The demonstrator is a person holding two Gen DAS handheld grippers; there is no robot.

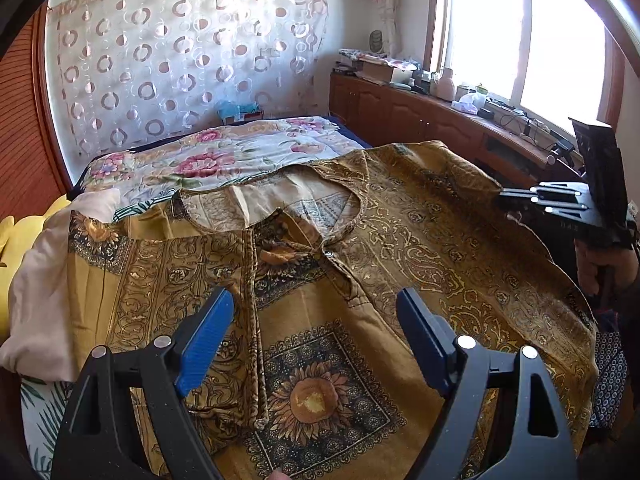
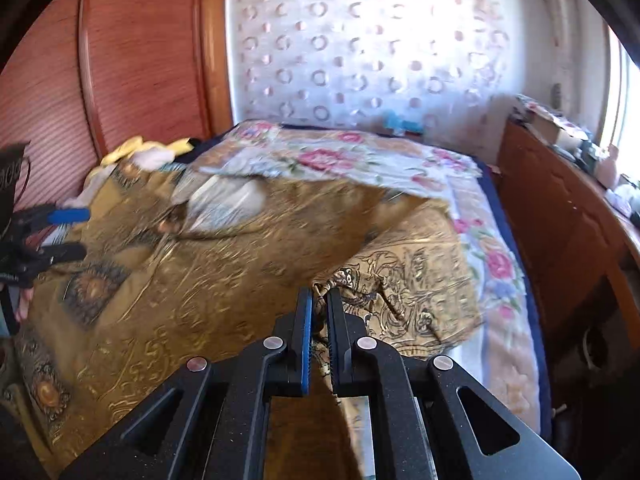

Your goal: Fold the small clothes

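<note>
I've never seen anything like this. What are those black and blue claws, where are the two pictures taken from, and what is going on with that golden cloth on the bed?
No robot here: a person holds a pair of tongs in each hand, each with a small camera looking along its fingers. One picture is from the left tongs, which are open and hover over a mustard patterned shirt spread on the bed's floral blanket. The other is from the right tongs, which are shut on a pinched edge of that shirt, at its right side, ready for folding. Each camera also catches the other tongs at its picture's edge. A white cloth lies beside the shirt.
</note>
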